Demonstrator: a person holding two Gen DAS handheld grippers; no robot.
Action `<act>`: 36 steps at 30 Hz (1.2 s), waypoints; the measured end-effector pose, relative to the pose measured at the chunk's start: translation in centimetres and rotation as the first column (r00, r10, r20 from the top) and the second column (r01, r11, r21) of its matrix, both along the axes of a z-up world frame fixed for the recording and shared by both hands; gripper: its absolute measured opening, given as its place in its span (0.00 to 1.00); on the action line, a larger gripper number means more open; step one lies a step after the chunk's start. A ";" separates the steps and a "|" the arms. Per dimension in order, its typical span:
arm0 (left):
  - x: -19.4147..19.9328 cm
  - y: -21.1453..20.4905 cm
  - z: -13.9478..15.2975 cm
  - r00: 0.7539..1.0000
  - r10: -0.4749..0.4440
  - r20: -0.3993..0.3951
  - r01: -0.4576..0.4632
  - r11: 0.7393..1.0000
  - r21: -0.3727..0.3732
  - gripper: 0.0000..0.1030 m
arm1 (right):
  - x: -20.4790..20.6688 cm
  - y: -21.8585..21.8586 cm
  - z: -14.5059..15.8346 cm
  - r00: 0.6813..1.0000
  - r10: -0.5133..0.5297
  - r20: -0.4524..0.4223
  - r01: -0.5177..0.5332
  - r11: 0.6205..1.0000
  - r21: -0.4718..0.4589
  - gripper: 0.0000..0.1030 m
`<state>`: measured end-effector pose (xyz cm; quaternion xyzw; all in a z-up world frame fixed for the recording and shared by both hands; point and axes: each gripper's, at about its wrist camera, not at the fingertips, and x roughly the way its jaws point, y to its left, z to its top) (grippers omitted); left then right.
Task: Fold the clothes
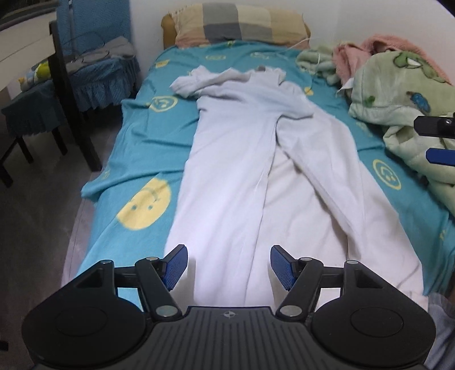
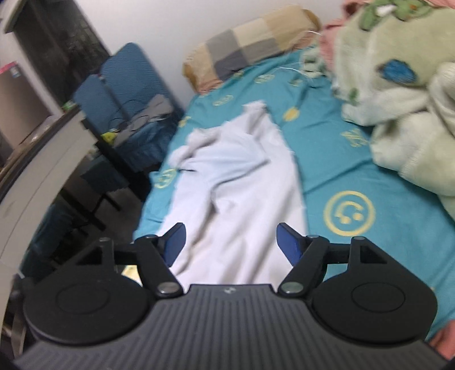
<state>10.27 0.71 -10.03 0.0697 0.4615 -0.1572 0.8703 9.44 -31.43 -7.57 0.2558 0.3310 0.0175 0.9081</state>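
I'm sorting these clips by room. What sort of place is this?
Most likely a home bedroom: a bed with a teal smiley-print sheet, a checked pillow at its head, and a white garment laid out on it.

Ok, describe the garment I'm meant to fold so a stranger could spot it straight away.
Start at the bed with the teal smiley-face sheet. Along its middle, running toward the checked pillow, lies a long white garment. It is the only plain white piece spread out; the green blanket beside it is heaped and patterned.

From my feed, the white garment [image 1: 236, 159] runs under the left gripper's body, and the right wrist view is motion-blurred.
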 end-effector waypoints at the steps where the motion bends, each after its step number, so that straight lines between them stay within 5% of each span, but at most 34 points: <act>1: -0.3 0.3 0.3 0.999 -0.012 -0.034 0.012 1.000 0.007 0.65 | 0.2 -0.3 -0.2 1.000 -0.006 -0.003 0.006 1.000 0.015 0.71; 6: -1.9 1.5 0.7 0.972 -0.066 -0.227 0.088 0.992 0.088 0.65 | 0.7 -1.3 -0.9 1.000 -0.005 -0.003 0.005 0.996 0.088 0.71; 11: -2.7 1.4 -1.0 0.915 -0.057 -0.399 0.121 0.983 0.138 0.57 | 0.6 -2.1 -1.2 1.000 0.002 0.001 -0.002 0.992 0.129 0.71; 13: -2.8 0.8 -2.1 0.891 -0.045 -0.452 0.144 0.971 0.188 0.32 | 0.6 -2.5 -1.2 1.000 -0.003 0.001 0.003 0.989 0.150 0.71; 16: -3.1 0.0 -2.8 0.876 -0.024 -0.483 0.165 0.954 0.251 0.08 | 0.5 -3.1 -1.4 1.000 -0.012 0.002 0.011 0.983 0.181 0.71; 19: -3.4 -0.6 -1.4 0.888 -0.033 -0.459 0.179 0.943 0.280 0.01 | 0.5 -3.6 -1.5 1.000 -0.022 -0.004 0.022 0.979 0.201 0.71; 23: -3.9 -0.5 2.9 0.909 -0.051 -0.413 0.155 0.963 0.223 0.00 | 0.2 -4.0 -1.5 1.000 -0.024 -0.002 0.024 0.979 0.204 0.71; 29: -5.3 -2.1 10.1 0.927 -0.131 -0.353 0.130 0.991 -0.026 0.00 | -0.1 -4.3 -1.4 1.000 -0.014 -0.004 0.015 0.983 0.184 0.71; 32: -6.6 -5.0 9.8 0.923 -0.171 -0.345 0.130 0.982 -0.139 0.01 | -0.1 -4.2 -1.5 1.000 -0.001 -0.015 0.004 0.986 0.165 0.71; 36: -8.4 -7.6 5.2 0.910 -0.200 -0.363 0.155 0.977 -0.150 0.01 | -0.2 -4.0 -2.0 0.999 0.013 -0.044 -0.007 0.992 0.127 0.71</act>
